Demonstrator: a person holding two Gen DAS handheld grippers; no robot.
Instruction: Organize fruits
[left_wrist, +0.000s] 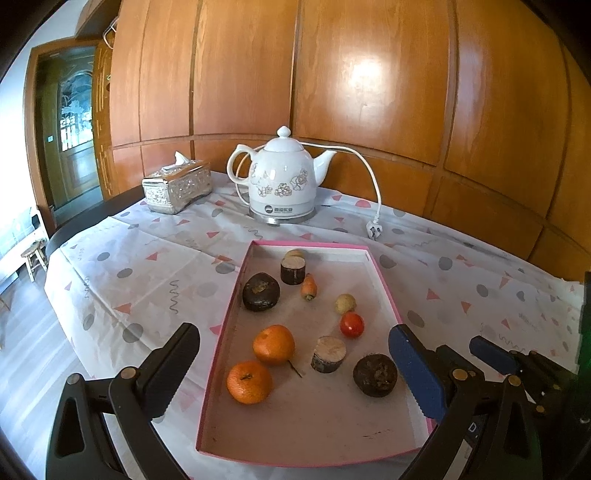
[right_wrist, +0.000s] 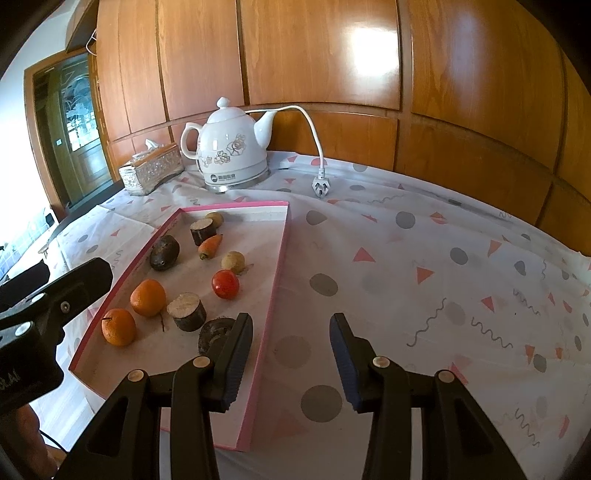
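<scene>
Two glossy oranges (one stemmed), perhaps plastic, inside pink tray.

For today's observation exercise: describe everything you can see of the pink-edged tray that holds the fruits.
The tray is a shallow rectangular box, seemingly cardboard, with pink outer walls and a whitish, slightly smudged floor. It lies flat on the patterned tablecloth, in front of the white kettle. Loose inside lie two oranges, a red tomato, a small carrot, two dark round fruits, two cut wood-like stubs and two small pale fruits. Both grippers, the left and the right, hang open at its near end, and neither visibly touches it.
</scene>
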